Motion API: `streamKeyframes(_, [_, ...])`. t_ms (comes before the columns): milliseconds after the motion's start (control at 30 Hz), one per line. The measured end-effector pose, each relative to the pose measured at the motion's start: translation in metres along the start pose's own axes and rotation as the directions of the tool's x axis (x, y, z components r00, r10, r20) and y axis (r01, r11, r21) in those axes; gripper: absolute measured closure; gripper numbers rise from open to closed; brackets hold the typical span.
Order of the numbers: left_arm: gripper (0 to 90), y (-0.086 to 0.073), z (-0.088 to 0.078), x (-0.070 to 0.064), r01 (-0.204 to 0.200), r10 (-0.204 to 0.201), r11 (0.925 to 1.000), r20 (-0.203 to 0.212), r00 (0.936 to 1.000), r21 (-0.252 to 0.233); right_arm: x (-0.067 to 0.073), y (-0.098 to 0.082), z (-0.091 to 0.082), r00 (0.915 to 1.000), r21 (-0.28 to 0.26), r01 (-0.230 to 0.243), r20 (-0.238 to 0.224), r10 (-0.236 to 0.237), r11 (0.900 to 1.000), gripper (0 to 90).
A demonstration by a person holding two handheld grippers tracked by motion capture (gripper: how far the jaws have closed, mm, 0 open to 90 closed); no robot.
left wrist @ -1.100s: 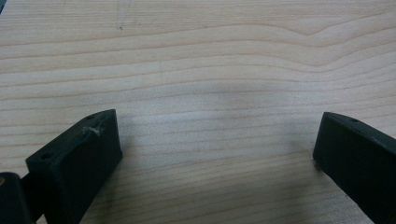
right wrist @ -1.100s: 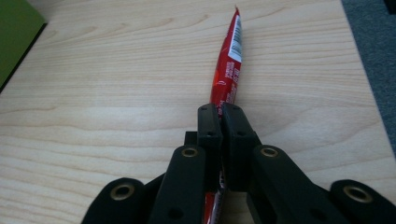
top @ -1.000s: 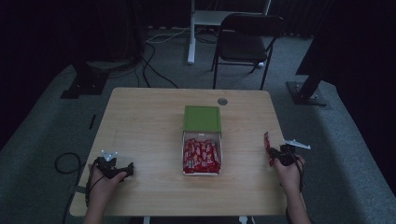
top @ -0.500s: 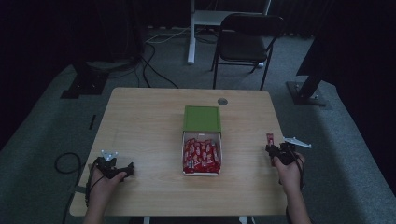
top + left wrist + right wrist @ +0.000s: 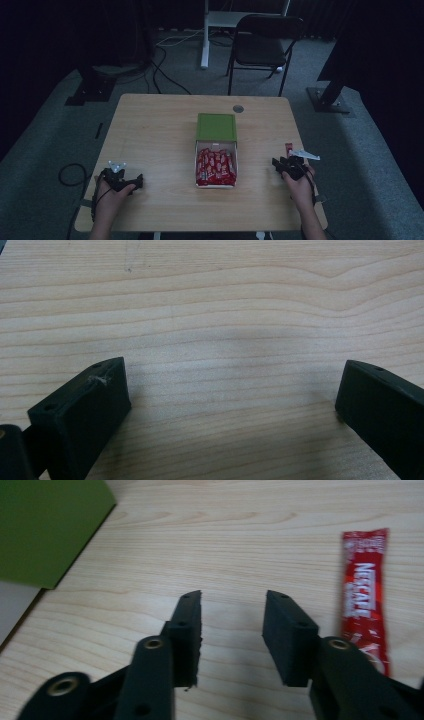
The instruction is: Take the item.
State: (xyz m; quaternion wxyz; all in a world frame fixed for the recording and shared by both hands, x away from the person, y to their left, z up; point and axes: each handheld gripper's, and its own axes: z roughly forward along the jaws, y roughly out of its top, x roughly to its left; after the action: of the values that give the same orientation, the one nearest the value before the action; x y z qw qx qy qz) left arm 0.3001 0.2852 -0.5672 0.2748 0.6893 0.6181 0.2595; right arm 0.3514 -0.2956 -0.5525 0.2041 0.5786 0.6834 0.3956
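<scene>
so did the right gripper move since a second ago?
Yes. In the high view the right gripper has slid left, toward the box, leaving the red sachet flat on the table. Its jaws have just been opening, nothing between them.

The tabletop [image 5: 250, 540] is pale wood with a fine, wavy grain and a smooth, matt finish. The sachet [image 5: 364, 587] is red printed foil or plastic film, glossy, with crimped ends. Beside it, the right claw [image 5: 232, 630] looks like matt black plastic, its pads slightly rough at the edges, with brass-coloured metal rivets. The left claw [image 5: 225, 405] is the same dull black. The box [image 5: 216, 127] has a matt green card lid.
</scene>
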Motion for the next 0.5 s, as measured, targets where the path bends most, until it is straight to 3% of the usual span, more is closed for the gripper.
streamKeyframes(167, [1.6,0.0,0.0,0.0,0.0,0.0,1.0,0.0,1.0,0.0,0.006,-0.005,0.006,0.9987,-0.008,0.048,-0.016,-0.048,0.999,48.7])
streamKeyframes(500, [1.6,0.0,0.0,0.0,0.0,0.0,1.0,0.0,1.0,0.0,0.01,-0.013,0.015,0.9969,-0.001,0.067,-0.041,-0.067,0.998,35.4])
